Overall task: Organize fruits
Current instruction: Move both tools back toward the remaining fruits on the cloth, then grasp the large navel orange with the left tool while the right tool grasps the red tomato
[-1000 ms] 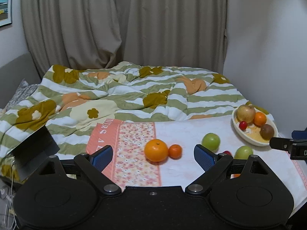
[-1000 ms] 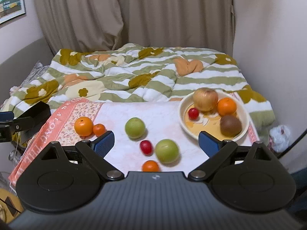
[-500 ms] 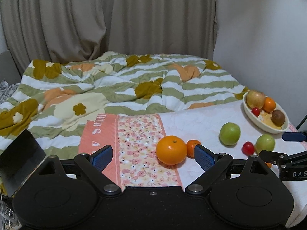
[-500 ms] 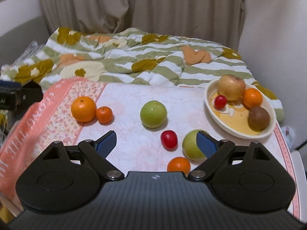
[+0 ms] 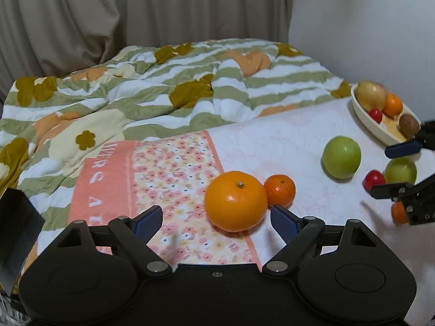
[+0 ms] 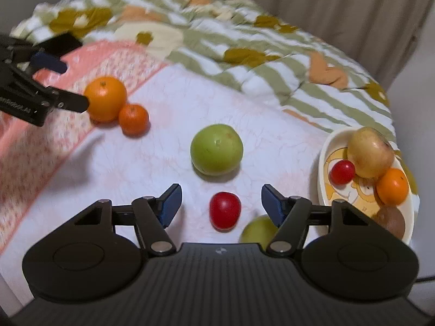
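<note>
My left gripper [image 5: 216,218] is open, its fingers on either side of a large orange [image 5: 236,200] lying on the floral cloth; a small mandarin [image 5: 280,190] touches the orange's right side. My right gripper [image 6: 221,203] is open just above a red tomato [image 6: 225,210]. A green apple [image 6: 216,149] lies beyond it, and a second green fruit [image 6: 258,231] sits under the right finger. A white bowl [image 6: 325,152] at the right holds a yellow apple [image 6: 370,152], a tomato, an orange and a kiwi.
A striped flowered quilt [image 5: 168,87] is bunched behind the cloth. Curtains and a wall stand behind the bed. A dark flat object [image 5: 16,233] sits at the left edge. Another small orange [image 5: 398,213] lies under the right gripper in the left view.
Both grippers have moved forward and down toward the fruit. The left now brackets the large orange; the right has closed in over the red tomato.
</note>
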`<move>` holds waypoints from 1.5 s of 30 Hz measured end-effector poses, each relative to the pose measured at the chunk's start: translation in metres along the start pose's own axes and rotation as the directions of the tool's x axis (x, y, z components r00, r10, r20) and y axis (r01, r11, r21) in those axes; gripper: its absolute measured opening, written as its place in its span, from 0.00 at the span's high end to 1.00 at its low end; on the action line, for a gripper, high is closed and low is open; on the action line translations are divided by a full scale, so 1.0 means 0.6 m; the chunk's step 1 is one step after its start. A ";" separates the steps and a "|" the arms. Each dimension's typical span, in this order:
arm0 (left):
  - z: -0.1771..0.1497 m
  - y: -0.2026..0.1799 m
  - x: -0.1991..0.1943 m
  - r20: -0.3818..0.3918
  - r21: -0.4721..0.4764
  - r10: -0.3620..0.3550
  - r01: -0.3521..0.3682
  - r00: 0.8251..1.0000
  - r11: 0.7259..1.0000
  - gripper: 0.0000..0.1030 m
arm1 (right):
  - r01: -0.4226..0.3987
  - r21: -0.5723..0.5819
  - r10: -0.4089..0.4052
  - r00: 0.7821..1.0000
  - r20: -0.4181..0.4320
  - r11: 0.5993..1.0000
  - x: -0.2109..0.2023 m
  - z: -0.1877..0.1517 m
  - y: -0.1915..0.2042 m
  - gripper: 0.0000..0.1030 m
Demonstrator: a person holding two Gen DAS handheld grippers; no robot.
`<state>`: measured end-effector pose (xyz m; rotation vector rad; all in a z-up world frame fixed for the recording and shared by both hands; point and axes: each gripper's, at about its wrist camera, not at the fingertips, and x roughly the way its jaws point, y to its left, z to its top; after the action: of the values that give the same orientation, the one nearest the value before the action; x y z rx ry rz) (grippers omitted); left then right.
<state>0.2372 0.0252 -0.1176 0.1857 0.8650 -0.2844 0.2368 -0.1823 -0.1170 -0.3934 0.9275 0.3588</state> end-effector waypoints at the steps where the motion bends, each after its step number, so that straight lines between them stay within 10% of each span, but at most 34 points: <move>1: 0.000 -0.003 0.006 -0.007 0.005 0.000 0.000 1.000 1.000 0.14 | -0.011 -0.021 0.010 1.000 -0.019 1.000 0.006 0.002 -0.003 0.27; 10: 0.010 -0.007 0.049 -0.051 0.002 -0.001 0.001 0.999 1.000 0.17 | -0.073 -0.168 0.052 0.991 -0.123 0.983 0.042 0.005 0.000 0.50; 24: 0.014 -0.015 0.061 -0.059 0.015 -0.047 0.048 0.997 0.999 0.37 | -0.099 -0.218 0.071 0.988 -0.136 0.971 0.045 0.015 0.004 0.54; 45: -0.008 -0.006 0.025 -0.056 -0.059 -0.039 0.036 0.998 0.998 0.37 | -0.082 -0.177 0.063 0.992 -0.111 0.981 0.035 0.015 0.011 0.57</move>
<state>0.2418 0.0203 -0.1321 0.1241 0.9327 -0.2900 0.2516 -0.1698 -0.1303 -0.5506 1.0171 0.4953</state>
